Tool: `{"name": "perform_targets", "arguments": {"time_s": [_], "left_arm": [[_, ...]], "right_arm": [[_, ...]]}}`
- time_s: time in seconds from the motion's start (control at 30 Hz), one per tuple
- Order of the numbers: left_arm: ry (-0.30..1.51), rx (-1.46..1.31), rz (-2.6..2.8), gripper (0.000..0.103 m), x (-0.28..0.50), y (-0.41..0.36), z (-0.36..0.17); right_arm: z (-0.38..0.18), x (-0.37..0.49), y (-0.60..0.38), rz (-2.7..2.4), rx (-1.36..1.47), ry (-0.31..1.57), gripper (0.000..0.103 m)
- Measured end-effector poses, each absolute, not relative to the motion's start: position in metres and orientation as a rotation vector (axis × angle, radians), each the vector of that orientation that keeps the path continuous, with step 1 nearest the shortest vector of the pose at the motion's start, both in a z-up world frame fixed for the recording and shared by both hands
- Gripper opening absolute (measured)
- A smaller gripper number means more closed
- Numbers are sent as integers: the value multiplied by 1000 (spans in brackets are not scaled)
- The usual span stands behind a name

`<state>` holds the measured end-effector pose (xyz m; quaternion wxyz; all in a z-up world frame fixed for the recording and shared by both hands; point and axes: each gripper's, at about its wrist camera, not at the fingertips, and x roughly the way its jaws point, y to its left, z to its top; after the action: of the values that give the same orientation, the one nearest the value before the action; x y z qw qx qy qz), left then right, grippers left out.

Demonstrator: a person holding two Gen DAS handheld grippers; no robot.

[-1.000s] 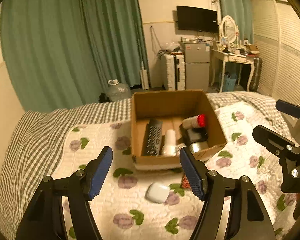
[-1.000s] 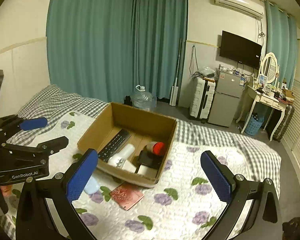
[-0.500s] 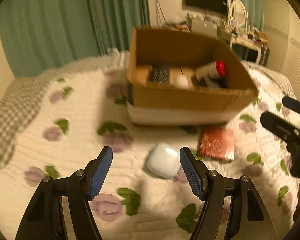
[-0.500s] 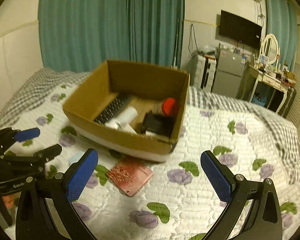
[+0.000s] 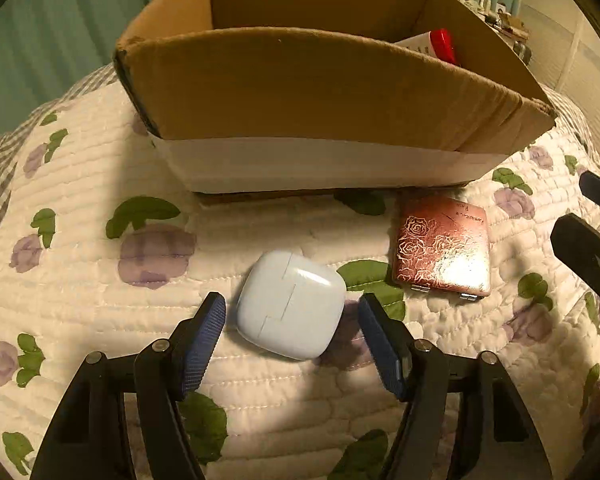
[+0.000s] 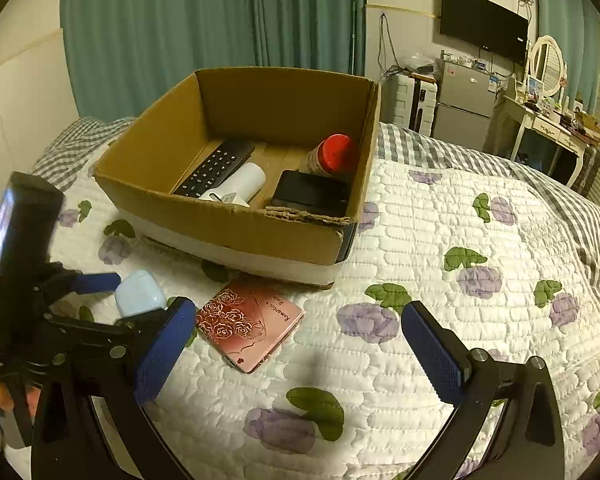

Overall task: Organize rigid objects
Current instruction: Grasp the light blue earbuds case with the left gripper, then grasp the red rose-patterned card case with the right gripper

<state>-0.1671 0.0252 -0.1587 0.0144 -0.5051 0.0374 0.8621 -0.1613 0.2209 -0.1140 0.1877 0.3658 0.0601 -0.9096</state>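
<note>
A white earbud case (image 5: pixel 291 305) lies on the quilted bedspread, in front of a cardboard box (image 5: pixel 300 92). My left gripper (image 5: pixel 292 312) is open, its two blue fingers on either side of the case, not touching it. The case also shows in the right wrist view (image 6: pixel 137 293). A pink rose-patterned flat case (image 5: pixel 444 245) lies to its right, also in the right wrist view (image 6: pixel 249 321). My right gripper (image 6: pixel 296 356) is open and empty above the quilt. The box (image 6: pixel 228 216) holds a remote (image 6: pixel 216 168), a white cylinder (image 6: pixel 242 184), a black case (image 6: pixel 310 194) and a red-capped bottle (image 6: pixel 332 154).
The bed's quilt (image 6: pixel 440 300) stretches right of the box, with a checked blanket (image 6: pixel 560 184) at its far edge. Beyond the bed stand a fridge (image 6: pixel 466 106), a dressing table (image 6: pixel 548 128) and green curtains (image 6: pixel 204 20).
My left gripper has dropped low and moved forward until its fingers flank the earbud case. My right gripper has also moved lower and closer to the box and the pink case.
</note>
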Motion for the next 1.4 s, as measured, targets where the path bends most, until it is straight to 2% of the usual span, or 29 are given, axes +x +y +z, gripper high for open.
{"name": "perform_targets", "arguments": {"time_s": [0.03,0.07,0.37,0.6,0.7,0.77,0.93,1.03,1.2,1.4], "left_arm": [[109,-1552,2691,66,-165,25,-156],[99,-1534,2698,54,-162,24,-154],[23,-1431,2816,54,-126,5,-124],[-1,-1462,2859,54,-130,-14,-121],[-8,-1480,2853,54,-132,-15,-123],[-3,-1475,2851,54,-133,-14,-122],[1,-1463,2854,54,-134,-11,-119],[2,-1456,2857,54,-132,-12,-118],[-5,-1457,2855,54,-132,-12,-117],[-2,-1465,2852,54,-133,-12,-119]], "right_arm": [[-114,-162,220,-2556,1031,170,103],[-116,-162,218,-2550,1032,173,103],[-136,-165,194,-2445,1073,313,101],[-164,-159,152,-2333,1076,631,72],[-178,-157,137,-2295,1072,768,65],[-183,-156,130,-2304,1048,836,64],[-177,-146,129,-2321,972,859,43],[-156,-133,138,-2418,849,847,23],[-154,-149,152,-2360,933,684,25],[-172,-154,140,-2297,954,790,29]]}}
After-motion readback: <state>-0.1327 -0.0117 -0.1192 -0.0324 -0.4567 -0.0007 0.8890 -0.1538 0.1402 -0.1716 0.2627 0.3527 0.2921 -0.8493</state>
